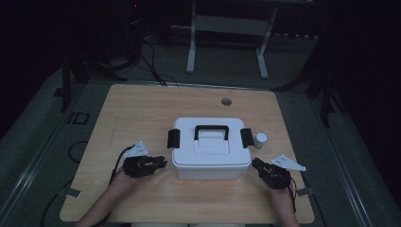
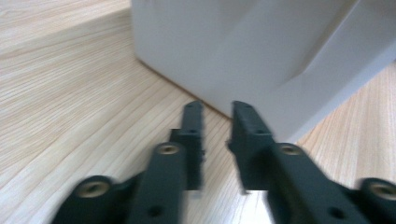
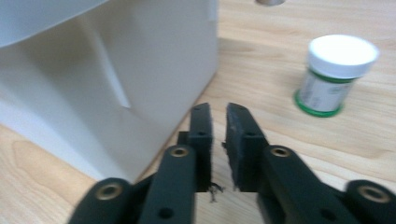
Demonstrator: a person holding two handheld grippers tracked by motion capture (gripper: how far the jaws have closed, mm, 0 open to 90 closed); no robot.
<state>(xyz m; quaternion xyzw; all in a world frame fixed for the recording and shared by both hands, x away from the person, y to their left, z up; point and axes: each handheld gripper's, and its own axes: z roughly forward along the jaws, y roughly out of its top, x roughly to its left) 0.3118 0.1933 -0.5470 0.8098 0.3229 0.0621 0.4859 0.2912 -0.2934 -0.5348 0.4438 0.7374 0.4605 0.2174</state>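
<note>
A white box (image 1: 211,149), lid latched, sat mid-tabletop (image 1: 142,109). The left tongs (image 1: 162,163) and right tongs (image 1: 256,163) flanked it, slightly parted and empty; the latches looked untouched, opening yet to begin.

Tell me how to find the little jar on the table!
Look at the wooden table and find the big white box with a black handle in the middle. The little jar stands on the table by the box's right side, beside its black latch. It is small and round, with a white lid and a green-edged label.
</note>
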